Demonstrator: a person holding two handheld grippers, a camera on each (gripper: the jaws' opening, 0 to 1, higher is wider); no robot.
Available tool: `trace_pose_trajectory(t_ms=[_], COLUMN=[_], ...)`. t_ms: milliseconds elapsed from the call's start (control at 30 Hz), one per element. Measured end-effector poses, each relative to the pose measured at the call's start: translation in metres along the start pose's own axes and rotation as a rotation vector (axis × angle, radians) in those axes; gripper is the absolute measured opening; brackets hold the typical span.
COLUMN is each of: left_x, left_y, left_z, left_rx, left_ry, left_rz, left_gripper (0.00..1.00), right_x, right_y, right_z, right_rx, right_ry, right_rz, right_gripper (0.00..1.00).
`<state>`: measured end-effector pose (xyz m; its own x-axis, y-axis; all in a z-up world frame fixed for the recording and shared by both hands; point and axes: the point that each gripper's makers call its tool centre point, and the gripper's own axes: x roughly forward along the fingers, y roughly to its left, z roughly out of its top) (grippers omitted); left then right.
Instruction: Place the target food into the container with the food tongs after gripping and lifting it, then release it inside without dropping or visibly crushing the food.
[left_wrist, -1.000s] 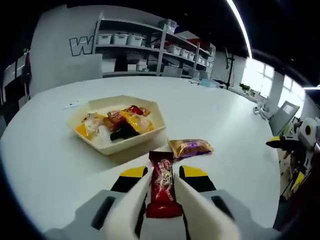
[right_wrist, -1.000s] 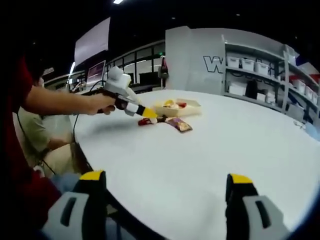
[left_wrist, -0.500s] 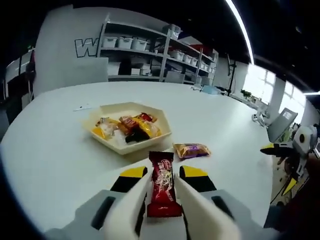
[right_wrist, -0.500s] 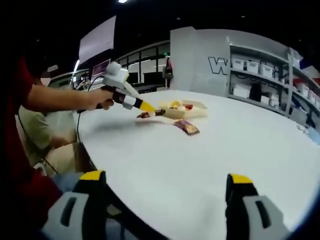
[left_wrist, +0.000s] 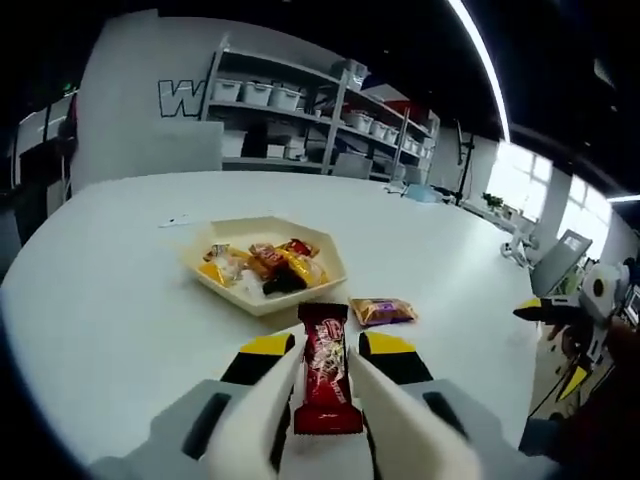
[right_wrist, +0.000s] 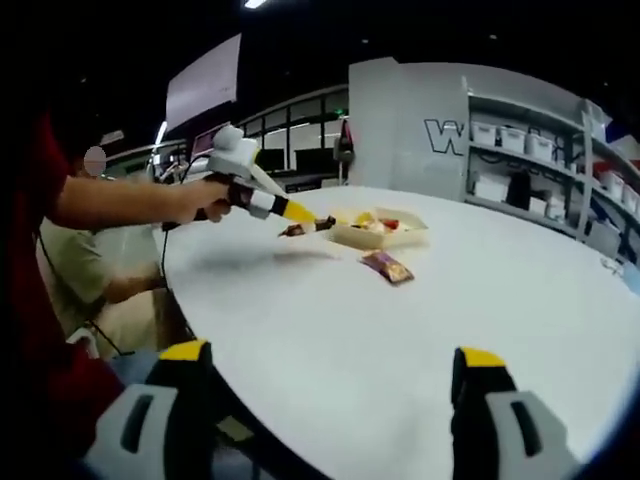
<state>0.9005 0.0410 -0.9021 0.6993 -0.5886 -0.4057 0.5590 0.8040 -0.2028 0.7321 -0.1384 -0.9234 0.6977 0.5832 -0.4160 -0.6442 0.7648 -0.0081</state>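
My left gripper (left_wrist: 325, 352) is shut on a red wrapped snack bar (left_wrist: 323, 368), held in the air just short of the cream hexagonal tray (left_wrist: 225, 291). The tray holds several wrapped snacks. A gold and purple snack packet (left_wrist: 382, 311) lies on the white table beside the tray's near right corner. In the right gripper view the left gripper (right_wrist: 300, 218) hangs above the table in a person's hand, the red bar (right_wrist: 293, 230) at its tip, close to the tray (right_wrist: 378, 236) and the packet (right_wrist: 388, 266). My right gripper (right_wrist: 325, 375) stands open over the table's near edge, nothing between its fingers.
The round white table (left_wrist: 110, 300) spreads wide around the tray. Shelves with white bins (left_wrist: 290, 105) line the back wall. A seated person (right_wrist: 80, 270) is at the table's left edge in the right gripper view. The right gripper (left_wrist: 575, 312) shows at the far right.
The left gripper has lifted a little and drawn back with the red bar still gripped; tray and packet look farther off. The right gripper stays open.
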Motion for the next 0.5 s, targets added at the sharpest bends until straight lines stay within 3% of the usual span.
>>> trace_pose_trajectory(t_ms=[500], left_x=[0.003], left_y=[0.005], left_z=[0.012], left_rx=[0.013], left_ry=[-0.002], left_rz=[-0.006], left_gripper=[0.23], right_x=[0.002], right_y=[0.000], right_z=[0.004], right_rx=[0.020], right_ry=[-0.019], right_rz=[0.004], right_gripper=[0.99])
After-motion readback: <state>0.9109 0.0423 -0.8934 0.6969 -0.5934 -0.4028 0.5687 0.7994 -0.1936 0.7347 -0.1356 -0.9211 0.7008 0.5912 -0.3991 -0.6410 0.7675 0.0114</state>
